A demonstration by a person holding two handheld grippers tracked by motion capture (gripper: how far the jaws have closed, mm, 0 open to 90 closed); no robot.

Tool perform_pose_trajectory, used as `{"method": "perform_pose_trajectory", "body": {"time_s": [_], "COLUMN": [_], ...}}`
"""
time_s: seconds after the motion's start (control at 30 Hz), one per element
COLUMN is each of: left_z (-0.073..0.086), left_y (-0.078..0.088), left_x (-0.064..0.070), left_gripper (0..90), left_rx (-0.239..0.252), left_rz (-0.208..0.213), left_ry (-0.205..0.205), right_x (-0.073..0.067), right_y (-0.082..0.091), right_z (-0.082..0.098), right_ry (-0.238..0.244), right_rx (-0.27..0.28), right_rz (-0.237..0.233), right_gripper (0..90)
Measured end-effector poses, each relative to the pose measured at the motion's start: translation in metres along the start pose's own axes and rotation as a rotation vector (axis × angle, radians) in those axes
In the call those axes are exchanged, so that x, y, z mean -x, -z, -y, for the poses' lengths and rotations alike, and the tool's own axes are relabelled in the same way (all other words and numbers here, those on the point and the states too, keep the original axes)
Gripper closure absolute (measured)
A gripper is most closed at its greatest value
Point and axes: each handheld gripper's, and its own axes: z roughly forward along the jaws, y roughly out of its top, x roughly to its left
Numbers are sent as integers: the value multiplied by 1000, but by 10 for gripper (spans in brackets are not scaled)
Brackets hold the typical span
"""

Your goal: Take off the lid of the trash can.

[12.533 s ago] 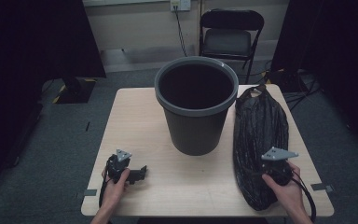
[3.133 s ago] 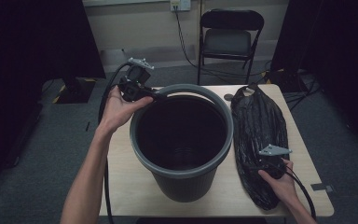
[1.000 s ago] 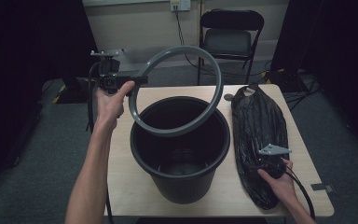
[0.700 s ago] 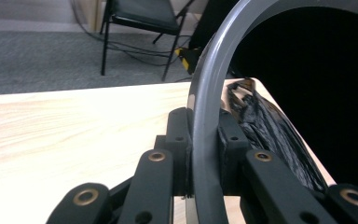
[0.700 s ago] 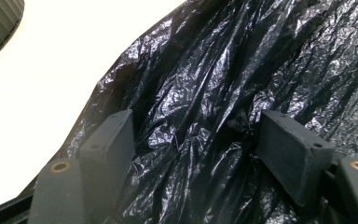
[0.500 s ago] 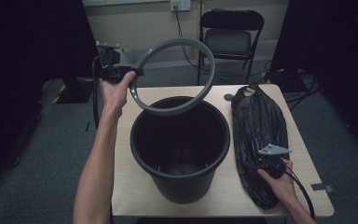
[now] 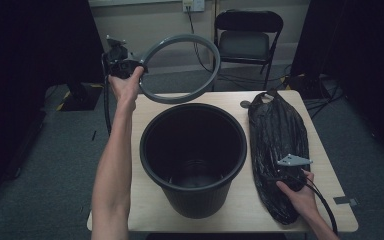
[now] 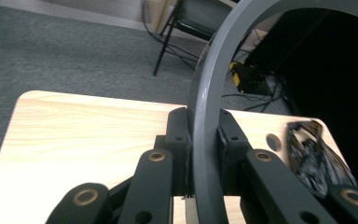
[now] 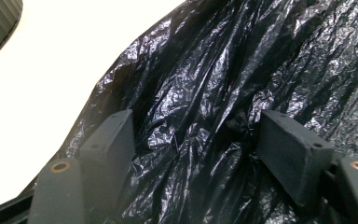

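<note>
Removal of the grey retaining ring from the bin is under way: it is clamped in the left gripper, raised beyond the bin. The right gripper rests, jaws spread, on the black bag on the bench. Next, the ring is to be set aside.

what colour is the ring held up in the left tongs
Grey. The ring shows best in the left gripper view, pinched between the left tongs.

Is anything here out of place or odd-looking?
Only the grey ring: it is off the black bin, held in the air past the table's far edge by the left gripper. The black bag lies crumpled beside the bin.
</note>
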Motion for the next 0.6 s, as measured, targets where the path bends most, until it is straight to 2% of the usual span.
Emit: {"method": "perform_pose_trajectory", "body": {"time_s": [0.03,0.13,0.27,0.47,0.5,0.57,0.6], "left_z": [0,-1,5,20,27,32,41], "left_y": [0,-4,-12,-22,-24,-26,-30], "left_x": [0,-4,-14,-24,-29,-31,-37], "left_gripper": [785,785,786,785,783,781,781], "left_rx": [0,7,3,-36,-30,-24,-47], "left_rz": [0,-63,-127,-157,-154,-151,-151], "left_ry": [0,-13,-1,-30,-55,-64,-83], "right_x": [0,0,0,0,0,0,0], "right_y": [0,0,0,0,0,0,0], "right_z": [0,0,0,0,0,0,0], "right_ry": [0,0,1,1,1,1,1], "right_rx": [0,0,0,0,1,0,0], "right_rz": [0,0,0,0,0,0,-1], "right_gripper": [279,279,279,279,279,279,279]}}
